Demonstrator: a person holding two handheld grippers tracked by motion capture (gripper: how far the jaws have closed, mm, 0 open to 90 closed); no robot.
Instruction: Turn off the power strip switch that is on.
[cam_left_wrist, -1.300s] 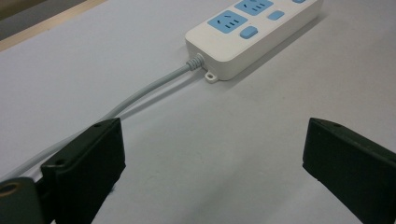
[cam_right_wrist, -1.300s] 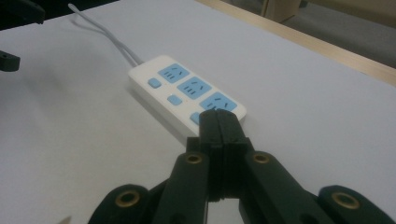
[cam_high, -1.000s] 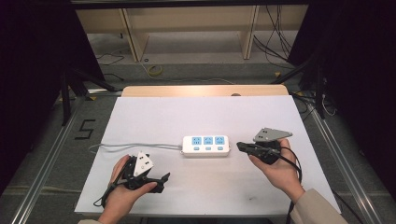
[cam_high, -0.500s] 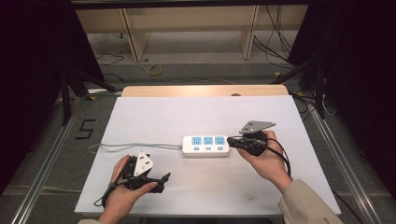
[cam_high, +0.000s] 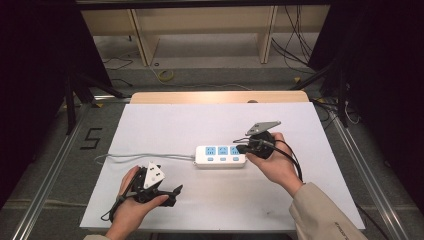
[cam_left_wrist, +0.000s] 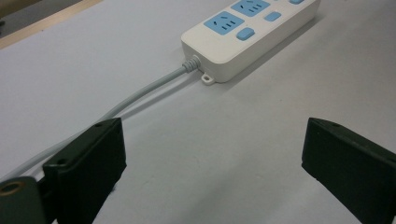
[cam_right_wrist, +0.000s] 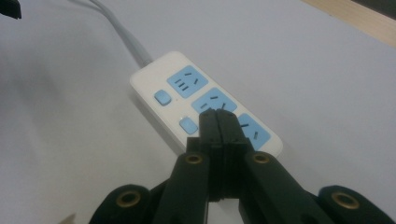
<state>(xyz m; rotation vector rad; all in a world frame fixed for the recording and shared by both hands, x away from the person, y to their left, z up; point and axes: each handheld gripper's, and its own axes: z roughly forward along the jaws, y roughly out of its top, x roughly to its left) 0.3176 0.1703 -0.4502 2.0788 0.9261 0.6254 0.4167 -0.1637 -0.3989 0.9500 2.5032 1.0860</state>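
Observation:
A white power strip (cam_high: 221, 156) with three blue sockets and blue buttons lies in the middle of the white table; it also appears in the left gripper view (cam_left_wrist: 252, 32) and the right gripper view (cam_right_wrist: 205, 102). Its grey cable (cam_high: 145, 156) runs off to the left. My right gripper (cam_high: 239, 148) is shut with nothing in it, and its tips (cam_right_wrist: 218, 116) hover over the strip's right part, near the middle socket. My left gripper (cam_high: 174, 195) rests on the table at the front left, open and empty, with its jaws (cam_left_wrist: 212, 158) pointing toward the strip's cable end.
The white table top (cam_high: 200, 120) has a wooden strip (cam_high: 220, 96) along its far edge. Beyond it stand wooden shelf frames (cam_high: 200, 30) and loose cables on the floor. Dark curtains flank both sides.
My right gripper has moved left and away from the person, from beside the strip's right end to over its sockets. The left gripper has stayed put.

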